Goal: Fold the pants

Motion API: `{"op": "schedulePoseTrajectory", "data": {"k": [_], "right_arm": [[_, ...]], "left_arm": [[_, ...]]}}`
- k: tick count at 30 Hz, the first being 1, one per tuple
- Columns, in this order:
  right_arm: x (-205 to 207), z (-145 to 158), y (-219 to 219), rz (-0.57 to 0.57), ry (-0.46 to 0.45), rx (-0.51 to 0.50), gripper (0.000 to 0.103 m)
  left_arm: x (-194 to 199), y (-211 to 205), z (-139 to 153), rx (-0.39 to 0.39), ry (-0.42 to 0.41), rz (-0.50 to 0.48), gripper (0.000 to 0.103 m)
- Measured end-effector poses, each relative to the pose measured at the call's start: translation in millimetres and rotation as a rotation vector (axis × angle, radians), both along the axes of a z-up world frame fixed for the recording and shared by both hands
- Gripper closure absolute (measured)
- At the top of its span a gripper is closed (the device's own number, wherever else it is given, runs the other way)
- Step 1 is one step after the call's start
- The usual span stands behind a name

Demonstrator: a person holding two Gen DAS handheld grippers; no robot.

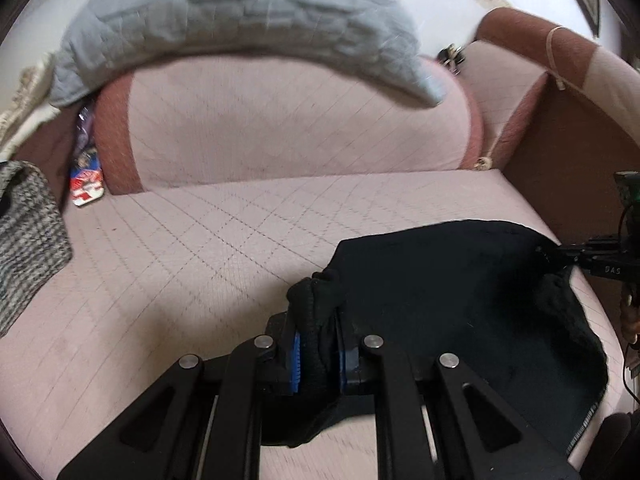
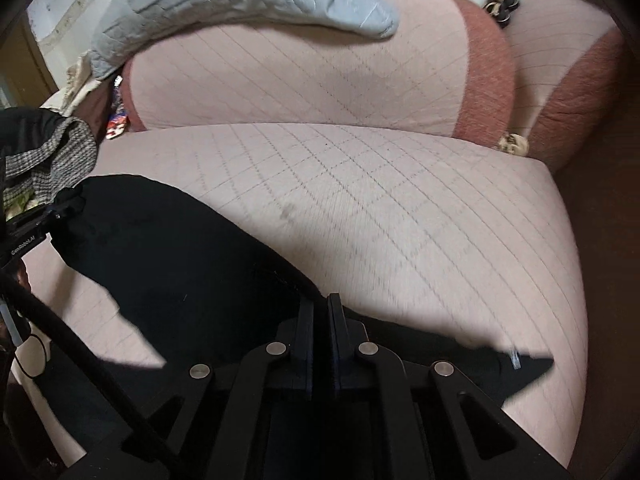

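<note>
Pink quilted fabric covers the sofa seat [image 1: 192,248] that spreads out ahead of both tools, with a matching back cushion [image 1: 280,128] rising beyond it, edged in rust-brown. Over the top of that cushion, far ahead of the tools, hangs a grey-blue quilted blanket [image 1: 240,12], one corner drooping down the cushion face.

Black pants [image 1: 448,300] lie on the near part of the seat, stretched between the two tools and sagging flat onto the cover in the middle. From the right wrist view the same dark cloth [image 2: 168,256] runs leftward from the near tool to the far one.

Off to the left of the left tool sits a grey knitted garment [image 1: 28,236], bunched on the seat's end.

The left tool [image 1: 316,356] is clenched on a thick gathered edge of the pants, the black fabric bulging up between its blue pads [image 1: 295,364]. The right tool [image 2: 320,344] has its fingers pressed nearly together on another edge of the pants, thin cloth pinched between them; in the left wrist view it [image 1: 560,252] reaches in from the right, gripping the far corner of the cloth.

Wedged beside the back cushion, ahead and left of the left tool, is a small red, white and blue packet [image 1: 86,186].
</note>
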State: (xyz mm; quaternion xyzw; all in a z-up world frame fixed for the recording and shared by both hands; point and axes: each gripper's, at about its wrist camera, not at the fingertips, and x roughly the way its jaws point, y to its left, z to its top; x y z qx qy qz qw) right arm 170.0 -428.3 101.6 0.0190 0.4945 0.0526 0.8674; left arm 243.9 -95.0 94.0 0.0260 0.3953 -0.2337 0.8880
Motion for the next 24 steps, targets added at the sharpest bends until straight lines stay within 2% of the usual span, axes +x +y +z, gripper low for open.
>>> {"op": "schedulePoseTrajectory", "data": {"k": [6,10,14,16,17,18,19,20,21,22,23,24], "right_arm": [[-85.2,4.4,15.6,-0.017,-0.005,0.046,0.097],[-147.8,-10.4,27.7,-0.013,0.029,0.092,0.097],[-196.5,-37.0,35.1,-0.005,0.092,0.114,0.097],[-213.6,-52.8,38.7,-0.003,0.132,0.121,0.095],[-220.6,-58.7,41.6,0.000,0.149,0.117,0.090],[-227.4,-62.5,44.0,-0.004,0.156,0.103,0.089],[-233.3,-63.1,45.4,-0.014,0.151,0.091,0.088],[-237.4,-62.1,46.3,-0.021,0.154,0.089,0.082],[-240.4,-60.8,46.6,-0.024,0.162,0.098,0.068],[-243.3,-57.9,46.3,-0.028,0.167,0.106,0.058],[-246.6,-54.3,46.7,-0.032,0.163,0.103,0.041],[-250.0,-49.5,47.2,-0.033,0.151,0.089,0.039]], "left_arm": [[-84.3,19.0,21.3,-0.021,-0.064,-0.021,0.091],[-140.7,35.3,21.3,-0.008,-0.085,-0.044,0.090],[-196.6,41.9,-4.3,0.070,-0.069,-0.068,0.088],[-216.7,45.5,-26.9,0.105,-0.009,-0.060,0.086],[-225.0,48.7,-36.4,0.116,0.023,-0.055,0.084],[-234.6,53.7,-44.4,0.119,0.055,-0.048,0.082],[-240.8,57.9,-47.1,0.113,0.068,-0.043,0.078],[-247.0,62.8,-46.9,0.105,0.071,-0.035,0.075],[-254.8,69.4,-43.8,0.098,0.069,-0.026,0.072],[-259.2,74.2,-40.6,0.095,0.066,-0.018,0.063],[-263.4,79.9,-36.7,0.093,0.062,-0.007,0.052],[-266.9,86.3,-32.4,0.091,0.057,0.009,0.047]]}}
